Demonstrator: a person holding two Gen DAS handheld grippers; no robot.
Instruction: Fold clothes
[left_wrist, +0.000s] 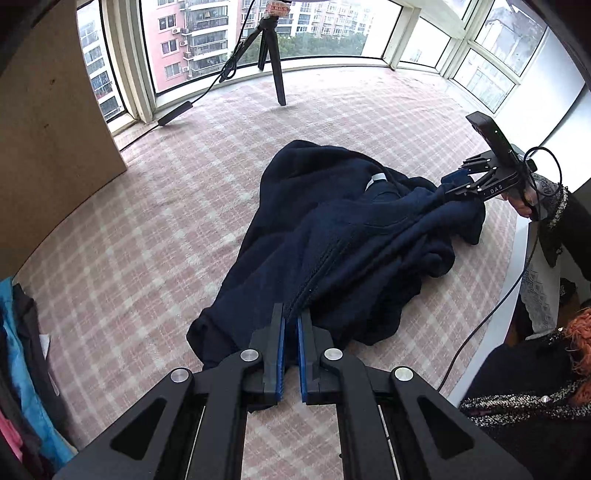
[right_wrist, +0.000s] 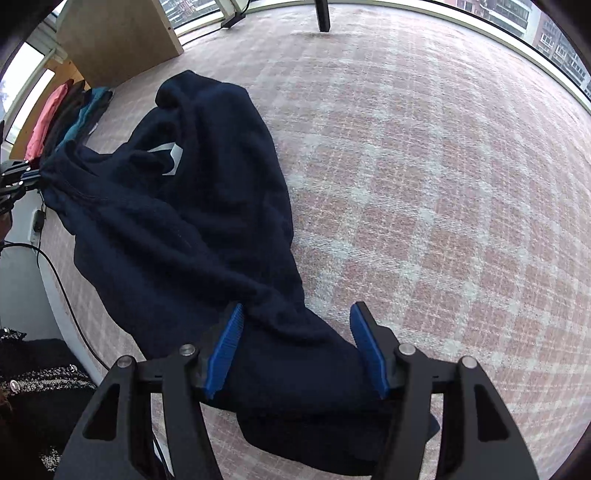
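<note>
A dark navy fleece garment (left_wrist: 332, 236) lies crumpled across the pink-checked cover (left_wrist: 155, 229) of a window-side platform, on the near side of the black tripod (left_wrist: 271, 55) at the glass. The left gripper (left_wrist: 290, 325) is clamped down on a seamed edge at one end of the garment, its blue pads nearly together with a thin fold of cloth between them, evidently to anchor that end. At the far end from it, the right gripper (right_wrist: 297, 347) stands with its jaws parted around a bunched sleeve-like roll; the cloth passes between the pads (right_wrist: 225, 349) but they do not appear to squeeze it. A white label (right_wrist: 173, 153) shows inside the collar. Other clothes (right_wrist: 70, 110), pink, black and teal, wait beside a wooden panel (right_wrist: 118, 33), away from the tripod.
</note>
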